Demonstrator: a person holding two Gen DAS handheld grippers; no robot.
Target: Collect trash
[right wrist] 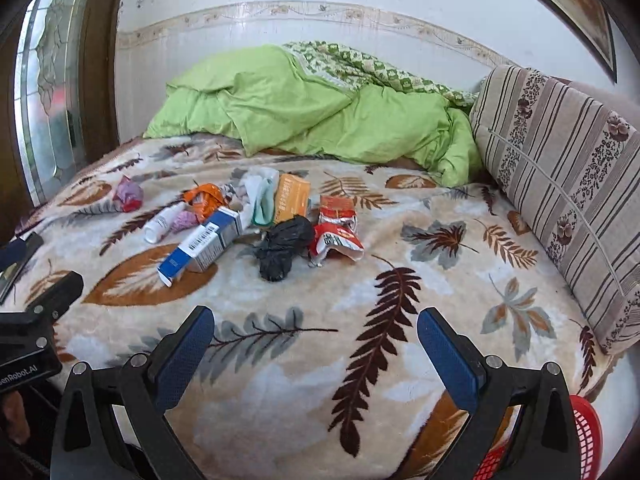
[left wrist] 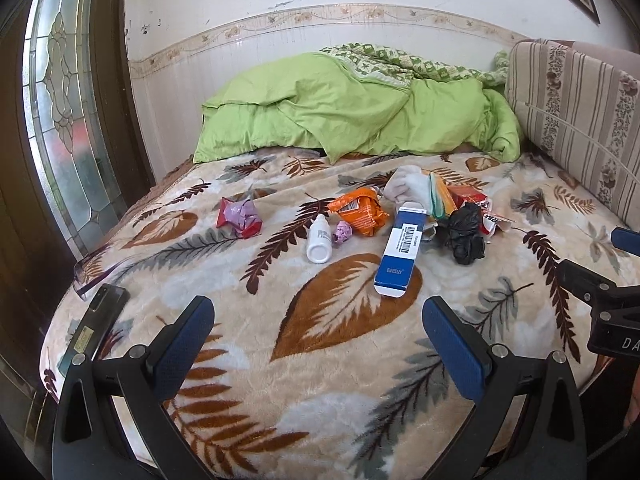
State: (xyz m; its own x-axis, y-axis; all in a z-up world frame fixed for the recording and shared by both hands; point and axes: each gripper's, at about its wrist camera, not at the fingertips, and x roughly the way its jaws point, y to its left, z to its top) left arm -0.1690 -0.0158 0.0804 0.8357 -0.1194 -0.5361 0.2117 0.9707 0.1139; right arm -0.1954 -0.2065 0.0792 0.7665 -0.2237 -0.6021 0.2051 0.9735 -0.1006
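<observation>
Trash lies in a loose pile mid-bed on a leaf-patterned blanket [left wrist: 320, 360]: a blue and white carton [left wrist: 400, 252] [right wrist: 204, 242], a small white bottle [left wrist: 319, 240] [right wrist: 160, 224], an orange wrapper [left wrist: 360, 214] [right wrist: 204, 198], a crumpled black bag [left wrist: 464, 234] [right wrist: 282, 248], a red and purple wrapper [left wrist: 240, 218] [right wrist: 128, 194], red and white packets [right wrist: 336, 228] and an orange box [right wrist: 292, 198]. My left gripper [left wrist: 318, 322] hangs open over the blanket, short of the carton. My right gripper [right wrist: 316, 332] is open too, short of the black bag. Neither holds anything.
A green duvet [left wrist: 344, 116] is heaped at the far side and a striped cushion [right wrist: 560, 184] lines the right. A dark phone [left wrist: 100, 320] and glasses [left wrist: 86, 276] rest at the bed's left edge. A red mesh basket [right wrist: 584, 440] stands below the bed's near right corner.
</observation>
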